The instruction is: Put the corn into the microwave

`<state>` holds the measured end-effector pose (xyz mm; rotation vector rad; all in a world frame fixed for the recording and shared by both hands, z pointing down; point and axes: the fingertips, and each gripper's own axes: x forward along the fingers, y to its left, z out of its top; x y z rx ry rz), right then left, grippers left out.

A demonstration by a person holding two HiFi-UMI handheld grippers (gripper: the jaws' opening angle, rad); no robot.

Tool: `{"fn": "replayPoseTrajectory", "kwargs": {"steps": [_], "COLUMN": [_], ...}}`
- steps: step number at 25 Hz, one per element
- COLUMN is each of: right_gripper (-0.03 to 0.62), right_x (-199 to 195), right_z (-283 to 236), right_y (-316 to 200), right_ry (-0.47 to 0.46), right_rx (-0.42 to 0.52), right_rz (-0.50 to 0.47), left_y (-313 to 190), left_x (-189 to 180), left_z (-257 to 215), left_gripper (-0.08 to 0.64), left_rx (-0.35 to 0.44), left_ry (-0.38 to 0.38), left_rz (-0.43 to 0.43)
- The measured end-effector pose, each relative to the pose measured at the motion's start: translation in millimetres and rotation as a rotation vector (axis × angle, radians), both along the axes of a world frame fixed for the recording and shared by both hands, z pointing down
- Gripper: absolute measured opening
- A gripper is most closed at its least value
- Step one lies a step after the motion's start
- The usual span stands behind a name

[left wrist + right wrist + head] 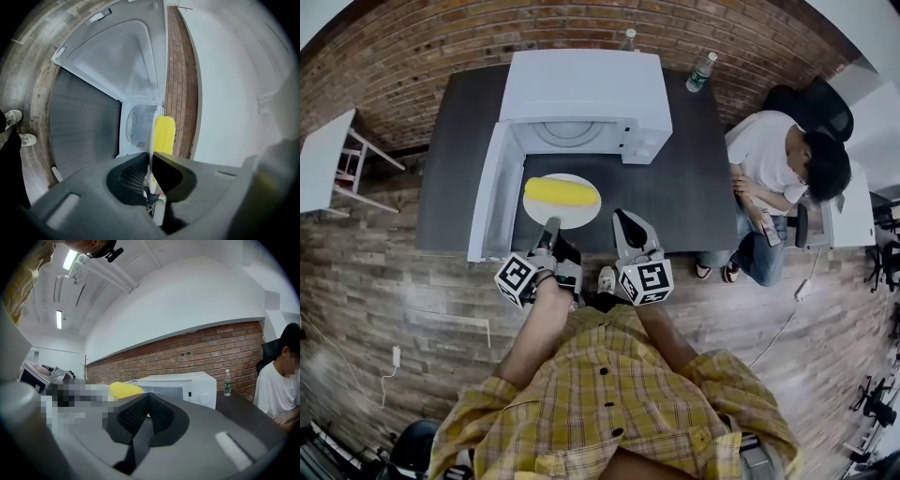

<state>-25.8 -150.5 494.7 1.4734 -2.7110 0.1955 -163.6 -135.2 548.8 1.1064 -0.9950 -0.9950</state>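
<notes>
A yellow corn cob [561, 191] lies on a white plate [585, 218] in front of the white microwave [581, 89], whose door [492, 187] stands swung open to the left. My left gripper [551, 230] is shut on the plate's near rim. In the left gripper view the plate rim [151, 136] runs edge-on between the jaws of the left gripper [151, 161], with the corn [164, 135] beyond and the microwave cavity [136, 124] behind it. My right gripper [623, 220] is shut and empty, just right of the plate. In its own view the right gripper [149, 411] faces the microwave [183, 383].
The microwave sits on a dark table [694, 187] against a brick wall. A person [778, 178] sits at the table's right end. Two water bottles [700, 71] [628, 39] stand at the back. A white side table [323, 159] is at far left.
</notes>
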Motion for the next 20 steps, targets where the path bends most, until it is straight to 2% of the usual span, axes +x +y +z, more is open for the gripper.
{"fn": "replayPoseTrajectory", "kwargs": {"steps": [6, 13, 20], "right_gripper": [0.003, 0.003, 0.003], "right_x": [12.2, 24.9, 28.1], "right_z": [1.2, 12.6, 19.8], "right_y": [-26.9, -45.2, -61.7], "right_ry": [-0.007, -0.019, -0.013], "right_rx": [-0.007, -0.029, -0.040], "right_rz": [-0.017, -0.020, -0.041], "left_y": [-26.1, -49.0, -71.6], "left_x": [11.6, 23.6, 24.8], "left_z": [8.0, 7.6, 29.0], "left_gripper": [0.029, 0.029, 0.028], "left_rx": [-0.029, -0.013, -0.046], "left_ry": [-0.027, -0.003, -0.042], "left_rz": [-0.007, -0.025, -0.037]}}
